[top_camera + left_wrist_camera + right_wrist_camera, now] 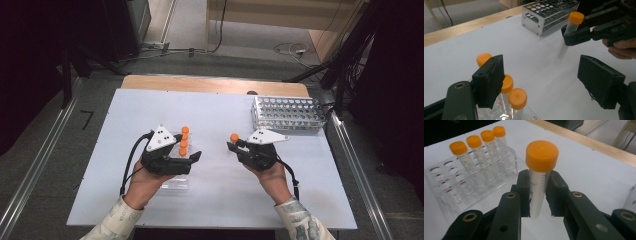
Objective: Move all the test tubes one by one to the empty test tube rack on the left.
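Carrying, high view: right gripper [234, 144] holds one orange-capped tube [234, 137] above the worktop [215, 110], between clear rack [176, 181] and metal rack [287, 113].
Left gripper view: left gripper [544, 82], jaws wide apart and empty, beside the clear rack's tubes [517, 100].
Right gripper view: jaws clamped on the tube's body under the cap, upright.
Next, likely: lowering it straight into a metal-rack hole.

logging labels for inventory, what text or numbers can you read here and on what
Held tube in the right gripper: printed scale with small marks beside it, too blurred to read.
Tubes in the clear rack: red and dark scale marks, unreadable.
Metal rack: none seen.
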`<action>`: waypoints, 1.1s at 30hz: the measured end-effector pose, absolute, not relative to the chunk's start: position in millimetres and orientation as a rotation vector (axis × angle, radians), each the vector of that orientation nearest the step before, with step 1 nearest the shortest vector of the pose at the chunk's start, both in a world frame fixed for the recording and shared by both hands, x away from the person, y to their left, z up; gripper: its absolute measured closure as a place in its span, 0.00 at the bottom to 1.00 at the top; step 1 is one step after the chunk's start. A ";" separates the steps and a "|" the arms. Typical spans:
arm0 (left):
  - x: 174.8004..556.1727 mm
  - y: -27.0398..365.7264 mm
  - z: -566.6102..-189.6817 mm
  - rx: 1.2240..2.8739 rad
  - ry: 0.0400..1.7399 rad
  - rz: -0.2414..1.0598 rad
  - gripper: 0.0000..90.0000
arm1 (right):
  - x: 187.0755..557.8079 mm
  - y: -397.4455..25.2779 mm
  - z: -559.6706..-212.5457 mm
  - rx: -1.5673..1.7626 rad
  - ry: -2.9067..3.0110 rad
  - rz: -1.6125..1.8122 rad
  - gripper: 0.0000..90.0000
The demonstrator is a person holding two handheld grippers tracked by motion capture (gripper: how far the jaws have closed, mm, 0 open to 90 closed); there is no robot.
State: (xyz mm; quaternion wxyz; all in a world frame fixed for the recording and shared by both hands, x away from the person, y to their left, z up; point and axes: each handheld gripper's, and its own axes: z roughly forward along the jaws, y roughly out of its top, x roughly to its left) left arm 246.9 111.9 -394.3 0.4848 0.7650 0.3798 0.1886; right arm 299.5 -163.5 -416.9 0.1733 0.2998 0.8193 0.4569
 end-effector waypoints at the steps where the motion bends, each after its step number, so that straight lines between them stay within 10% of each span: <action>1: 246.5 110.0 -395.0 1.864 0.918 0.460 0.25 | 297.6 -162.0 -417.9 0.846 2.333 1.298 0.80; 33: 238.3 76.7 -410.3 1.944 0.733 0.362 0.78 | 257.6 -118.6 -433.6 0.633 2.499 1.303 0.80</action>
